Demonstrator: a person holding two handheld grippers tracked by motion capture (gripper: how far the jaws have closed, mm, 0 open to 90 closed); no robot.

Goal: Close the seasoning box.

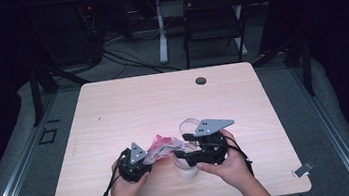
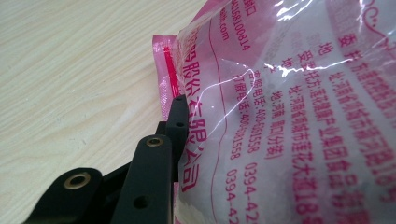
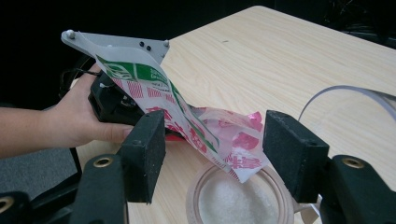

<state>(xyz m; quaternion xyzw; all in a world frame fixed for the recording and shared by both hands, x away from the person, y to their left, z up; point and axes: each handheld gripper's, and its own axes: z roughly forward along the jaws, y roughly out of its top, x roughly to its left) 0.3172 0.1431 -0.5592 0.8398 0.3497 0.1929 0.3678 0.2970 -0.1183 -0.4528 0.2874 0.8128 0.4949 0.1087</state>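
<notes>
At the left of the high view, the left gripper (image 1: 145, 158) sits in the person's left hand (image 1: 125, 184) near the front edge of the light wooden desk (image 1: 133, 103), with a black cable trailing off that edge. Its jaws are clenched on the rear end of a crinkled clear plastic bag printed with pink and red lettering (image 1: 161, 147). In the left gripper view one black jaw presses against the bag's (image 2: 289, 116) printed film beside its pink sealed seam, and the bag covers the other jaw.

The bag reaches rightward from that grip, raised off the desk and tilted down toward its far end. In the right gripper view the bag (image 3: 201, 126) also shows a green and white printed panel, and its open lower corner hangs just over the rim of a round clear plastic container (image 3: 240, 198) holding white granules. From above, that container (image 1: 187, 169) stands near the middle of the front edge, between the two hands.

To the right, the right gripper (image 1: 189, 149) is held in the right hand (image 1: 226, 167), just above and behind the container. Its two black padded jaws stand apart and released; the bag's lower corner lies between them, and neither pad touches it.

Far back, near the rear edge, a small dark round disc (image 1: 201, 80) lies on the desk.
</notes>
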